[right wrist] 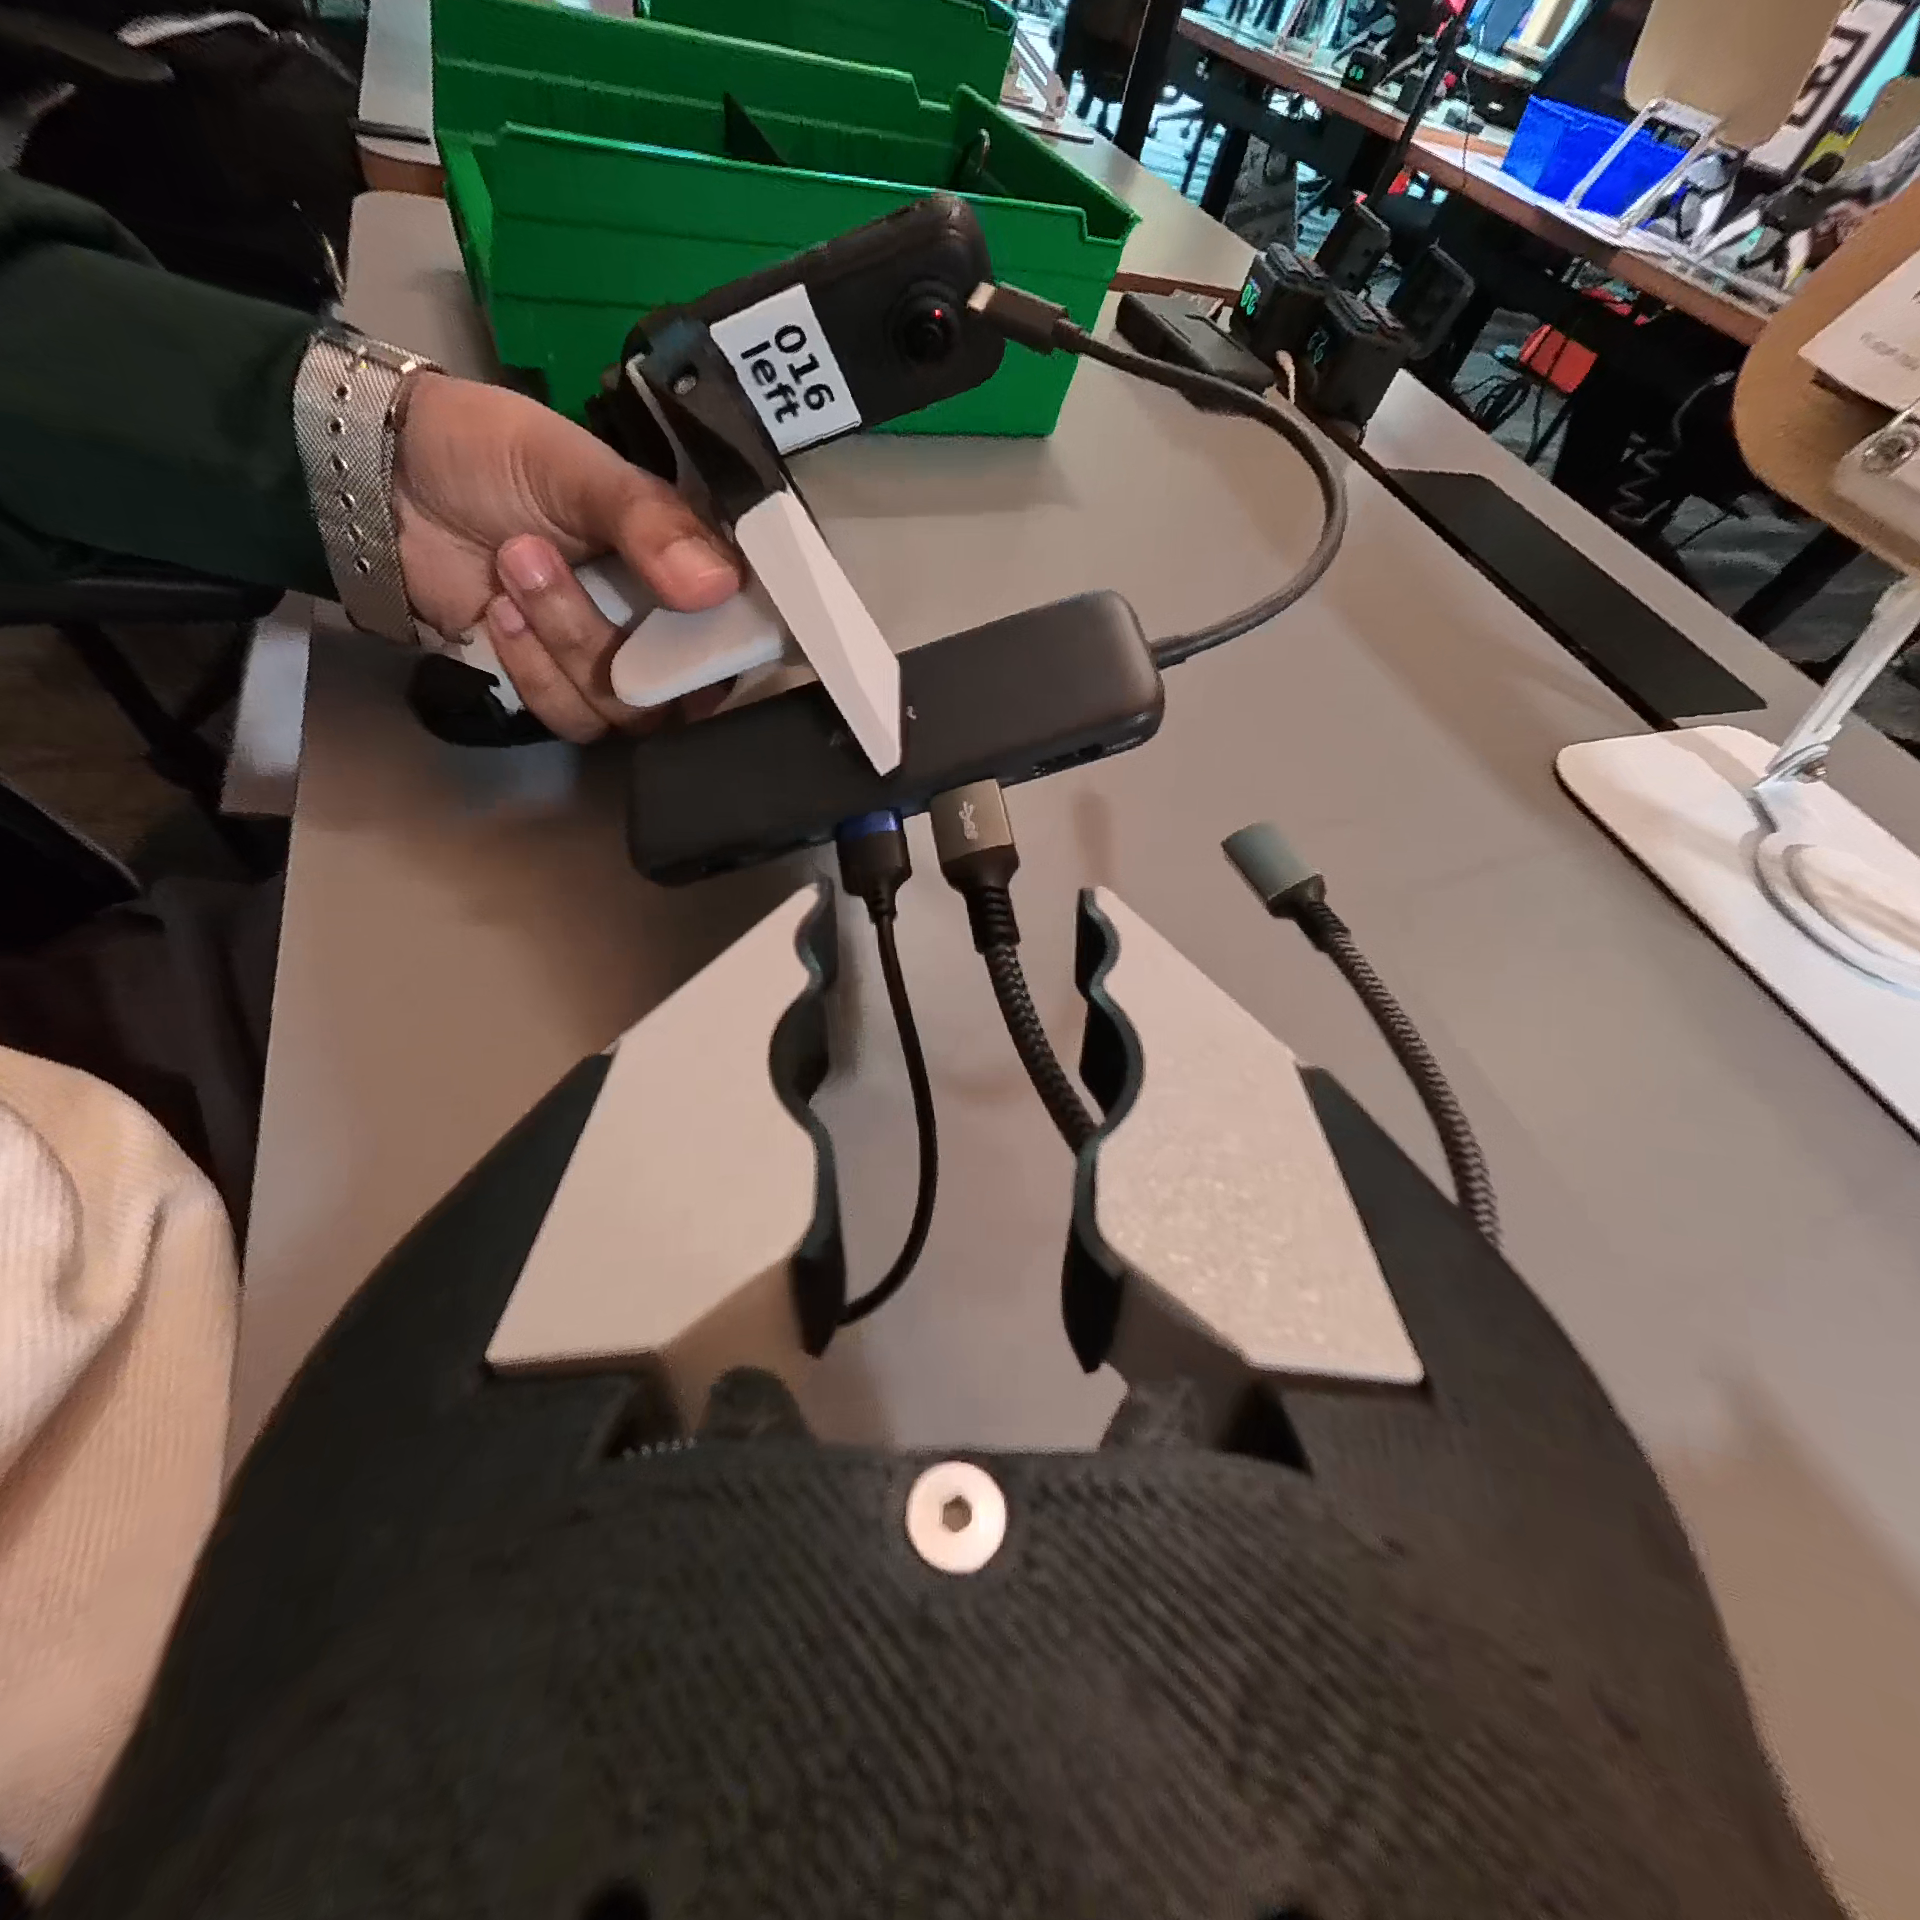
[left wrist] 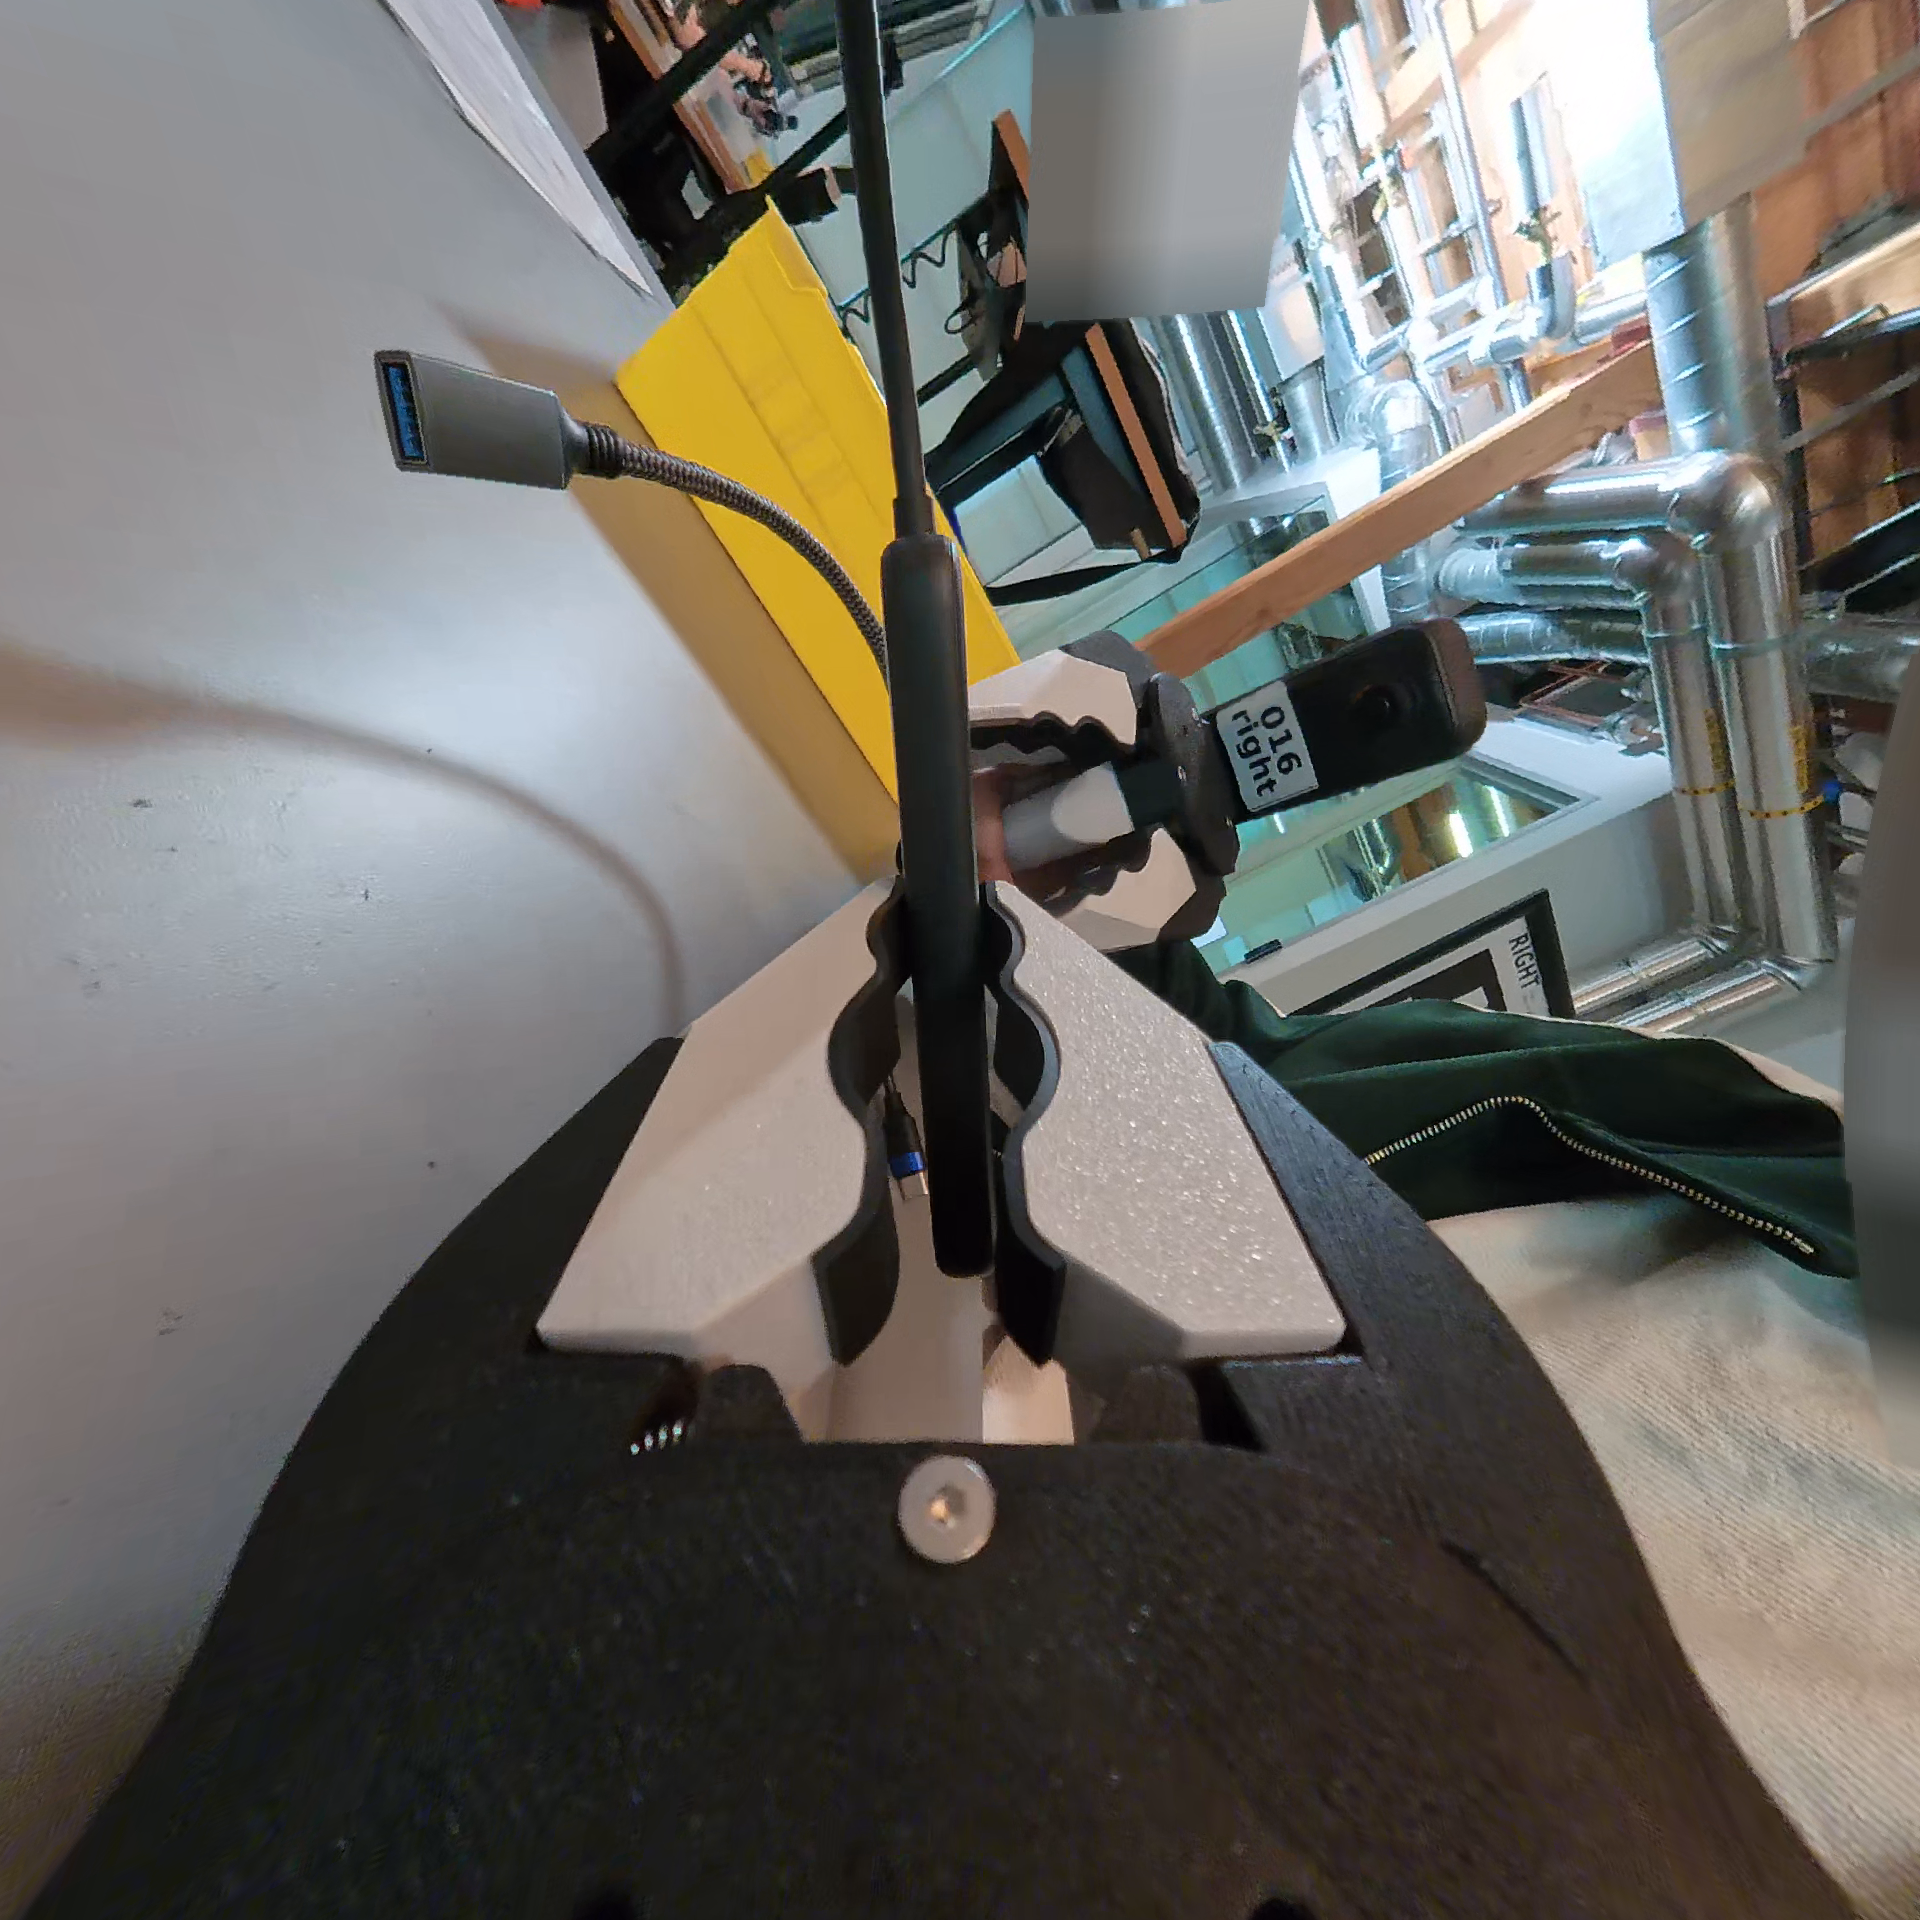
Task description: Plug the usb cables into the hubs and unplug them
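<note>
Your left tongs (left wrist: 940,1049) are clenched on the hub (right wrist: 904,727), holding it just above the desk (right wrist: 1351,1039) so its ports face your right tongs (right wrist: 951,1039). Those are released, straddling two cables: the thin one (right wrist: 914,1060) and the braided one (right wrist: 1023,1023) are both plugged in. The braided cable's loose end (right wrist: 1273,862) lies to the right, clear of the hub.

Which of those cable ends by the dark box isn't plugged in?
The grey braided cable end lying loose on the table, to the right. The other two, a thin black cable and a braided cable, sit in the box.
</note>
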{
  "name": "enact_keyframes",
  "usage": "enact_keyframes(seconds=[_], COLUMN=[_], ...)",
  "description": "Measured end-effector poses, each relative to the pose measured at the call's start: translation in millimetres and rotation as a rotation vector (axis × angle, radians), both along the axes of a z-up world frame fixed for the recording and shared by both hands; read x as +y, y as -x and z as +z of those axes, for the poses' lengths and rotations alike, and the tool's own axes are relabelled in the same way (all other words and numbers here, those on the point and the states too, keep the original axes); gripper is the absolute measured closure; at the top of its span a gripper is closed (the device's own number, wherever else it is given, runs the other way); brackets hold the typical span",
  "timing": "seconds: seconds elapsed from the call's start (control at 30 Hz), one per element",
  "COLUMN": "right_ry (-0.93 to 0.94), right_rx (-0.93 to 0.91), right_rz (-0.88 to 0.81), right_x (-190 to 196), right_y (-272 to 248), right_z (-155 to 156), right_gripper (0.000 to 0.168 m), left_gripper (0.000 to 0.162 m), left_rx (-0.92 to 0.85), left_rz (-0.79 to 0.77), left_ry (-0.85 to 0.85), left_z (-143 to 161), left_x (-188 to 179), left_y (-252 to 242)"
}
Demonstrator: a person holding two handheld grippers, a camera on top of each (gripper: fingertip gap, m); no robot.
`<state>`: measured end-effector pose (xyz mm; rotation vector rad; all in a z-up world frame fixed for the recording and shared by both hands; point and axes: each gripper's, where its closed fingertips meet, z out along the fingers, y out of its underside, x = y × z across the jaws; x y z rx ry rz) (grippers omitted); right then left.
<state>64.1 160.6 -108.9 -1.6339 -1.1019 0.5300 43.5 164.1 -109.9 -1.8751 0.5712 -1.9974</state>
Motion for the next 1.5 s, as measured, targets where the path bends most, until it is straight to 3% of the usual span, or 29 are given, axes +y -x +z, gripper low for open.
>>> enact_keyframes(seconds=[0.37, 0.53, 0.6, 0.73, 0.8, 0.9, 1.07, 1.3, 1.4, 1.5], right_ry=[0.165, 0.325, 0.443, 0.567, 0.548, 0.459, 0.247, -0.096, -0.155, -0.071], right_rx=[0.239, 0.379, 0.412, 0.462, 0.475, 0.488, 0.515, 0.477, 0.421, 0.301], right_rz=[-0.010, 0.013, 0.066, 0.128, 0.133, 0.095, -0.062, -0.492, -0.683, -0.859], right_x=[6, 2, -6, -14, -14, -8, 12, 18, 15, 22], right_y=[-8, -3, 2, 5, 4, -9, -76, -232, -295, -346], right_z=[16, 26, 22, 25, 35, 57, 122, 207, 210, 176], right_gripper=[0.120, 0.120, 0.137, 0.150, 0.154, 0.156, 0.157, 0.157, 0.157, 0.157], left_gripper=[0.153, 0.153, 0.153, 0.152, 0.146, 0.120, 0.118, 0.118, 0.118, 0.118], left_rx=[0.028, 0.065, 0.104, 0.104, 0.050, -0.014, -0.033, 0.028, 0.030, 0.038], left_rz=[0.019, -0.081, -0.103, -0.100, -0.056, 0.035, 0.117, 0.043, 0.038, 0.040], left_ry=[-0.138, -0.255, -0.328, -0.387, -0.353, -0.325, -0.367, -0.352, -0.346, -0.333], left_z=[2, 5, 2, 3, 12, 27, 34, 19, 18, 15], left_x=[-2, -30, -40, -43, -35, -20, -9, -19, -19, -18], left_y=[-3, -18, -26, -27, -24, -17, -9, -19, -19, -19])
